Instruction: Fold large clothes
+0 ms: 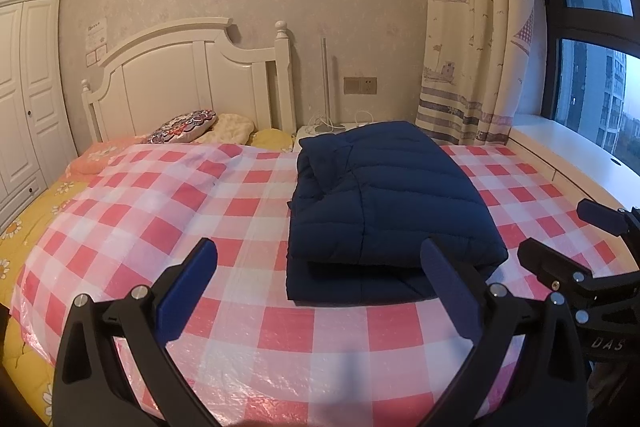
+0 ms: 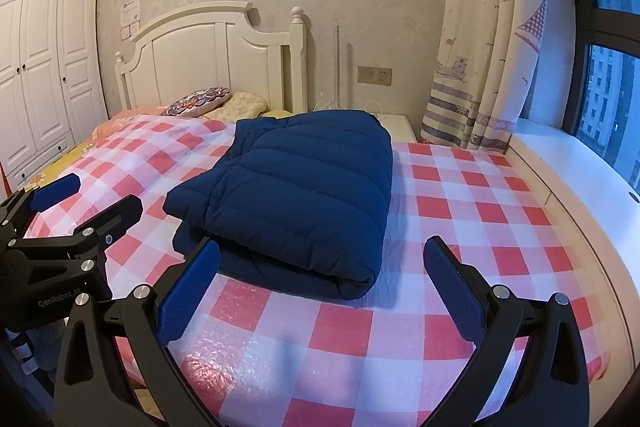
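Observation:
A navy quilted down jacket (image 1: pixel 384 203) lies folded in a thick rectangle on the bed; it also shows in the right wrist view (image 2: pixel 296 199). My left gripper (image 1: pixel 320 267) is open and empty, held above the bed's near edge, just short of the jacket's front fold. My right gripper (image 2: pixel 320 267) is open and empty, also just in front of the jacket. Each gripper shows in the other's view: the right gripper (image 1: pixel 560 231) at the right, the left gripper (image 2: pixel 88 195) at the left.
A red-and-white checked plastic sheet (image 1: pixel 168 211) covers the bed. Pillows (image 1: pixel 188 127) lie by the white headboard (image 1: pixel 192 75). A white nightstand (image 2: pixel 396 127), a curtain (image 2: pixel 480 47) and a white window ledge (image 2: pixel 580 179) are at the right, a wardrobe (image 2: pixel 40 67) at the left.

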Motion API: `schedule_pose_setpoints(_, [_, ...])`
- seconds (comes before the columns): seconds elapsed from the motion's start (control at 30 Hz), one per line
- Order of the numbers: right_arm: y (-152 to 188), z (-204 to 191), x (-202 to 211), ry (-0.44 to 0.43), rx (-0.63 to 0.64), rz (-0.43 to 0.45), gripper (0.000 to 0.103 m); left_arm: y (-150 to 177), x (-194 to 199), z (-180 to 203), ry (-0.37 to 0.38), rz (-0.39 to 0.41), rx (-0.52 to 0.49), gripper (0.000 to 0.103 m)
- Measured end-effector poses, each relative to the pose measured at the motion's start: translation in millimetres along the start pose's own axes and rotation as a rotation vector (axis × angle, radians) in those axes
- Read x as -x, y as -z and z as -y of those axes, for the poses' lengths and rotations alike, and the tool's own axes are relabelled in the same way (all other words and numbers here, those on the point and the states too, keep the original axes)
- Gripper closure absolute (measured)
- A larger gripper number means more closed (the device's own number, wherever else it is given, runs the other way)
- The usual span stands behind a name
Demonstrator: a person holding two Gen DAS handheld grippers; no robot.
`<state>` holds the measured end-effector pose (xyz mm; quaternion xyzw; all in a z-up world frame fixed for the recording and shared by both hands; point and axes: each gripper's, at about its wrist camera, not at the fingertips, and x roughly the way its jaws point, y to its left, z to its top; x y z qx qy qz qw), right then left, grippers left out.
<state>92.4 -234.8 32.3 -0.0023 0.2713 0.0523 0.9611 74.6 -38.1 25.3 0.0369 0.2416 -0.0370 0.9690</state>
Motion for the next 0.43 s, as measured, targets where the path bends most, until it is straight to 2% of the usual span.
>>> schedule_pose_setpoints(0.2, [4, 4, -8, -0.011, 0.001, -0.02, 0.005, 5, -6, -3, 0.033, -0.015, 0.004, 0.002])
schedule_pose_setpoints(0.43, [17, 20, -30, -0.012, -0.039, -0.078, 0.005, 19, -38, -15, 0.036, -0.131, 0.035, 0.002])
